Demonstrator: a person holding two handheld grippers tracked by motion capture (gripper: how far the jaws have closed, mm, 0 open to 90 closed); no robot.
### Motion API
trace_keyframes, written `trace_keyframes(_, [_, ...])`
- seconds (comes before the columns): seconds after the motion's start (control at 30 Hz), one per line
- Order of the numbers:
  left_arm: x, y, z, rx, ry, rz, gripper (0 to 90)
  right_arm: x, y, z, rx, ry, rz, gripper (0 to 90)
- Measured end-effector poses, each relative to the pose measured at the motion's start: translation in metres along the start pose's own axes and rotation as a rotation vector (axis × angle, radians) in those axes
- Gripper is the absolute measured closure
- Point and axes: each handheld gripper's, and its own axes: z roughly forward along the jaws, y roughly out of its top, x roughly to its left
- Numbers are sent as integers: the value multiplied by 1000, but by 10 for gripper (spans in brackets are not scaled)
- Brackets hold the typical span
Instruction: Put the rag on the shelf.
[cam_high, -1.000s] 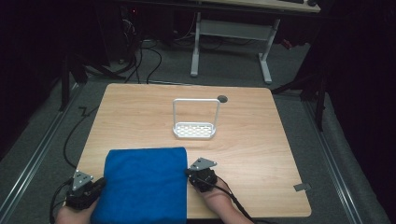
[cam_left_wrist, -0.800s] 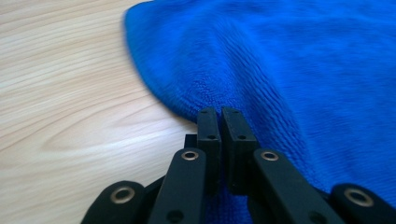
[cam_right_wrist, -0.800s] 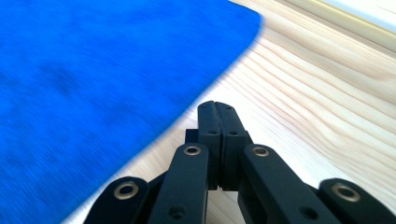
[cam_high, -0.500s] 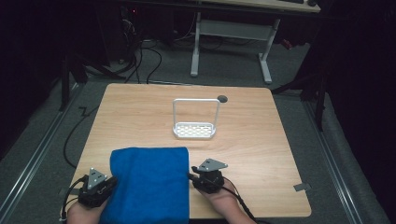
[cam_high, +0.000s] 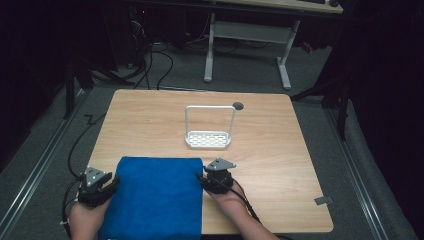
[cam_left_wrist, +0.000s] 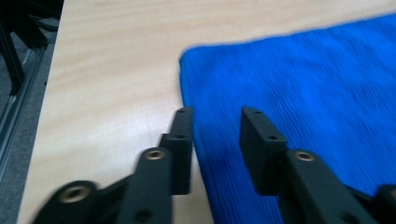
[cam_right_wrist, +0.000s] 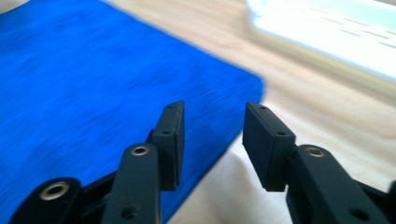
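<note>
Blue cloth (cam_high: 155, 197) pulled nearer, long axis front-to-back, left tool (cam_high: 111, 186), right tool (cam_high: 204, 181) just opened, empty.

Place: a lab or test room, dim all around.
Work surface: a plain light wooden table (cam_high: 280, 165) standing alone, lit from above.
Floor: grey carpet (cam_high: 360, 165), with metal rails (cam_high: 30, 172) running along it at 9 o'clock.
Cabling: black cables (cam_high: 155, 62) loose on the floor at 11 o'clock.
Furniture: the white legs of a desk (cam_high: 247, 37) at 12 o'clock.
</note>
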Motion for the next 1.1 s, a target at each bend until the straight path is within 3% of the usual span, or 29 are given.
trace_keyframes(0.03, [0,0,0,0,0,0,577,-5,3,2,-4,-5,26,610])
trace_keyframes(0.07, [6,10,11,8,-8,-15,550,-9,5,4,-1,-15,46,612])
trace_keyframes(0.23, [19,24,36,43,-44,-53,524,-19,12,16,13,-29,102,615])
trace_keyframes(0.43, [21,24,49,55,-71,-60,546,-17,18,31,32,-41,100,615])
trace_keyframes(0.6, [22,25,49,20,-62,-61,576,-18,24,34,35,-46,104,615])
trace_keyframes(0.73, [26,26,50,2,-66,-86,617,-16,24,32,40,-47,95,612])
trace_keyframes(0.93, [20,26,56,24,-54,-71,639,-16,23,32,32,-44,101,607])
trace_keyframes(1.03, [6,24,54,28,-30,6,631,-16,22,32,38,-34,106,604])
trace_keyframes(1.1, [3,23,53,18,-22,20,636,-16,20,31,39,-30,100,602])
